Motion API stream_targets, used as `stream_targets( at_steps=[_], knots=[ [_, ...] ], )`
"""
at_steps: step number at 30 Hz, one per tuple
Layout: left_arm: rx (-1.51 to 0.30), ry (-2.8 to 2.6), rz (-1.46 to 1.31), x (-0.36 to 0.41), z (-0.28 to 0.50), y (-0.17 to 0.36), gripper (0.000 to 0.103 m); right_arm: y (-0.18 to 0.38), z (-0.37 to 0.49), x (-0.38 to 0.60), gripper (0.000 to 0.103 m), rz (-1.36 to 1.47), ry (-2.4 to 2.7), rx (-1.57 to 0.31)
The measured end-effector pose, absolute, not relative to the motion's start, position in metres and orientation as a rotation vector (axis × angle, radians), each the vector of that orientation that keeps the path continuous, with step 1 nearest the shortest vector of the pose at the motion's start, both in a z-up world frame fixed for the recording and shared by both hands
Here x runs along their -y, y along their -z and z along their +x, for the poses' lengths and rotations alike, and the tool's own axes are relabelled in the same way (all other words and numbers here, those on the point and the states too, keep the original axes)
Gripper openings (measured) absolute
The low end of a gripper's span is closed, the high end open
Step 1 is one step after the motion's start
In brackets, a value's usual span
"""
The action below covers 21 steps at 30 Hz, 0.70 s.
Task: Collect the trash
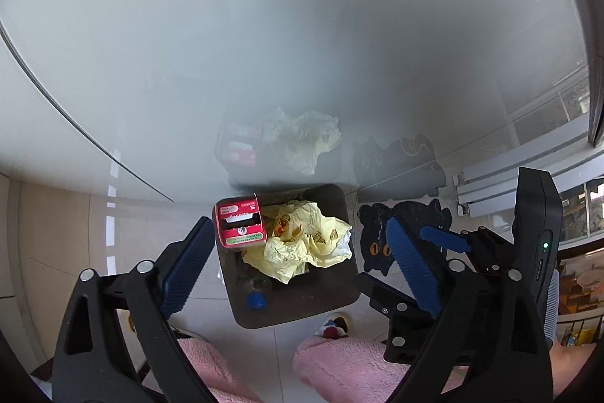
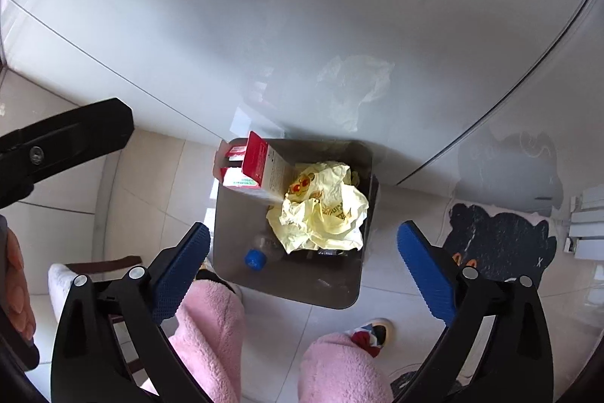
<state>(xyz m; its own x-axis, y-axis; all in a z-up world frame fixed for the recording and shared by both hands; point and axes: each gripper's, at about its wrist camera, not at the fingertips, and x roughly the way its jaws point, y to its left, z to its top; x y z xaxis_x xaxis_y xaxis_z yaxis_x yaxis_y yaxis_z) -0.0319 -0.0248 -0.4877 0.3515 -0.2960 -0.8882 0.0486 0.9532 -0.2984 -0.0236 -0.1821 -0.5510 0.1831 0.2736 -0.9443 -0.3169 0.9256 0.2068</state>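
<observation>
A dark square bin [image 1: 290, 318] [image 2: 287, 284] stands on the tiled floor against a glossy white cabinet. In it lie a red carton [image 1: 239, 223] [image 2: 260, 165], a crumpled yellow wrapper [image 1: 309, 244] [image 2: 324, 210] and a bottle with a blue cap [image 1: 256, 301] [image 2: 255, 257]. My left gripper [image 1: 299, 221] hangs open above the bin with nothing between its blue pads. My right gripper [image 2: 304, 228] is open over the bin too, and holds nothing. One blue finger [image 1: 445, 238] of the right gripper shows at the right of the left wrist view.
The white cabinet front [image 1: 264, 44] [image 2: 302, 6] rises just behind the bin and mirrors the trash. A black cat-shaped mat [image 1: 377, 237] [image 2: 498, 237] lies to the bin's right. A person's pink fleece legs [image 1: 339, 365] [image 2: 211, 327] and slipper [image 2: 370, 331] stand in front of it.
</observation>
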Motion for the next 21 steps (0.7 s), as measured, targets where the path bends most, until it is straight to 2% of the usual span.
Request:
stream_targets(
  at_steps=[9,21],
  knots=[
    [-1.115,0.226,-0.229,0.018,-0.054,0.396,0.095,0.437,-0.048,0.19,0.1,-0.126,-0.384,-1.199],
    [-0.857,0.179,-0.184,0.011,-0.079,0.237,0.095,0.259,-0.057,0.213,0.1,-0.146,-0.274,-0.894]
  ],
)
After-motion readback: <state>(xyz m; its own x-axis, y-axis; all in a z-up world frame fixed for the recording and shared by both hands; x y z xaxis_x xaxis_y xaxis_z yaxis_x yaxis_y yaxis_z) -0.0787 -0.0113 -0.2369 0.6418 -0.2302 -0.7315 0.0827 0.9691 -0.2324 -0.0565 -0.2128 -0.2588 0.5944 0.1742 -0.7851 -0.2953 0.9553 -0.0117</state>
